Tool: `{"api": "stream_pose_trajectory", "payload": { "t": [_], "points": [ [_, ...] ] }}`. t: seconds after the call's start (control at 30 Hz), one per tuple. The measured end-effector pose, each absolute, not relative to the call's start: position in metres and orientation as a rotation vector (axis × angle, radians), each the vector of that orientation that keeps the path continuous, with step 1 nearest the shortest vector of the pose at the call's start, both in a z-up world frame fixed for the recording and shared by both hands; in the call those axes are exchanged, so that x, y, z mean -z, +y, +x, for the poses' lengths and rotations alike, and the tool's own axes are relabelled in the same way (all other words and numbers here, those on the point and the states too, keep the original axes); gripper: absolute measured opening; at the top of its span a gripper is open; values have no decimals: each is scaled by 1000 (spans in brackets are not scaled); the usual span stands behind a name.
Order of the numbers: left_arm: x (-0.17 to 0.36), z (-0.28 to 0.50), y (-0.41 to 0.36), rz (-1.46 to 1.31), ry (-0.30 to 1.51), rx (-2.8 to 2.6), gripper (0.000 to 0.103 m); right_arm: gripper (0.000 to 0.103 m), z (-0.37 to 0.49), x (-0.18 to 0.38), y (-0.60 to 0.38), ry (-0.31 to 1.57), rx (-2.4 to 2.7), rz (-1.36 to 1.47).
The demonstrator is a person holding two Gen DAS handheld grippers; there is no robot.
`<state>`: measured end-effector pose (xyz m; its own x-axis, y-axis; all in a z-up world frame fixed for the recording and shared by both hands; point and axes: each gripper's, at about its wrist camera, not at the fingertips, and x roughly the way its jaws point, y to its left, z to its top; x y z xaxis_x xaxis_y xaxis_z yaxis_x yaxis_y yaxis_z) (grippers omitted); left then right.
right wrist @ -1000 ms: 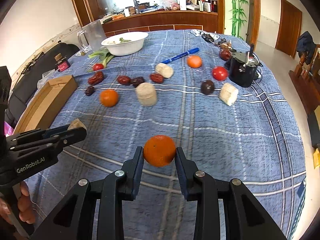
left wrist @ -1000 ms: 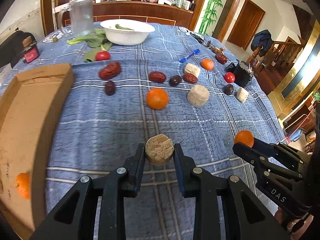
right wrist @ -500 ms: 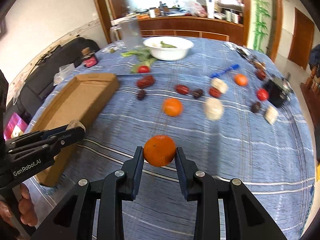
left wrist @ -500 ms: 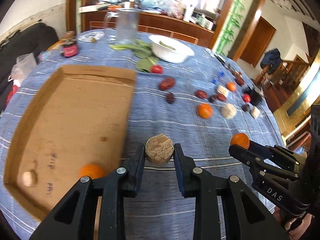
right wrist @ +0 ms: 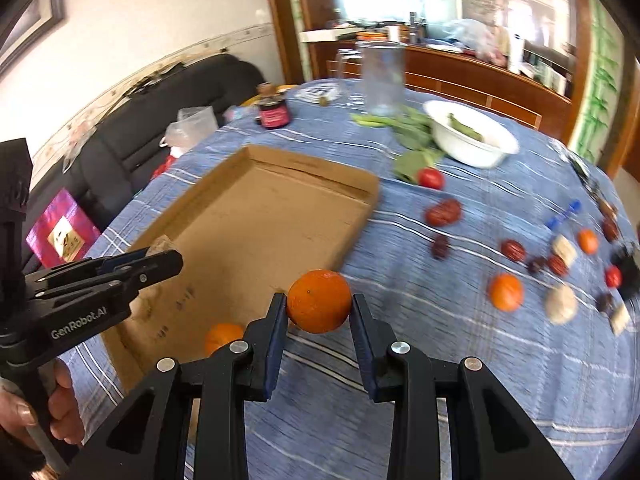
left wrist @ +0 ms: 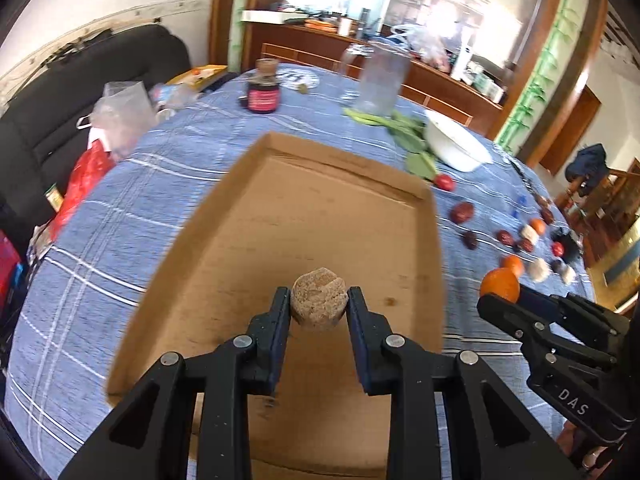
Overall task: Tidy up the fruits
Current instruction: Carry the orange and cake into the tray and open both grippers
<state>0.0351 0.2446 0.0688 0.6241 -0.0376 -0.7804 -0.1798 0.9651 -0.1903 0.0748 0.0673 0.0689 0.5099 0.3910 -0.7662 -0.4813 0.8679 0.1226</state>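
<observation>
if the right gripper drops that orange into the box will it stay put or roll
The orange is round and smooth, so it will probably roll on the flat cardboard box. The low walls should stop it. It looks firm, unlikely to bruise.

A blue plaid-clothed table (right wrist: 460,360) carries a cardboard tray (right wrist: 256,216) at left, a white bowl (right wrist: 472,140) far, scattered fruits (right wrist: 506,292) right.

The left gripper (left wrist: 319,306) clamps a tan puck (left wrist: 319,303) between its fingertips; the right gripper (right wrist: 319,307) pinches an orange (right wrist: 319,301) between its fingertips, beside the left.
</observation>
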Motion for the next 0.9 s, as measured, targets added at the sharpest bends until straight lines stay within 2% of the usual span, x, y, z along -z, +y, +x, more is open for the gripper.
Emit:
{"api": "stream_pose_trajectory", "payload": {
  "t": [0.33,0.9],
  "points": [
    [-44,42,289,-290,943,-148,27,34,102,-39,134,944,-573,-198],
    [-23,47,297,-305,988,-157,27,35,117,-11,150,1014,-562,-215]
  ]
}}
